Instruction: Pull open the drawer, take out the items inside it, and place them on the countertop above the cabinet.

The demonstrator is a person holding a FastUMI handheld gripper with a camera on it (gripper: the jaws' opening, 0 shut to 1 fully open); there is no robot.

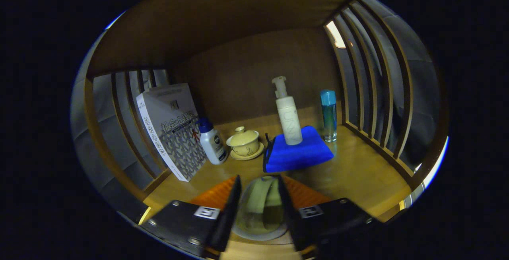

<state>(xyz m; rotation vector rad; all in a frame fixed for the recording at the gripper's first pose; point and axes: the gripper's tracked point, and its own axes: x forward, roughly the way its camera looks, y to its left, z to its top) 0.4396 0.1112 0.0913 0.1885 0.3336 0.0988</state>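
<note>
My gripper is shut on a pale round container. Both fingers press on its sides, and its lower part is hidden behind them. It hangs just over the front of the wooden countertop. Just ahead of the fingers lies a folded blue cloth with a white pump bottle standing upright on its back part. Left of the cloth, a yellow lidded cup sits on its saucer.
A white bottle with a blue cap stands next to a book that leans on the left slatted wall. A clear bottle with a blue cap stands near the right slatted wall. A wooden back panel closes the far side.
</note>
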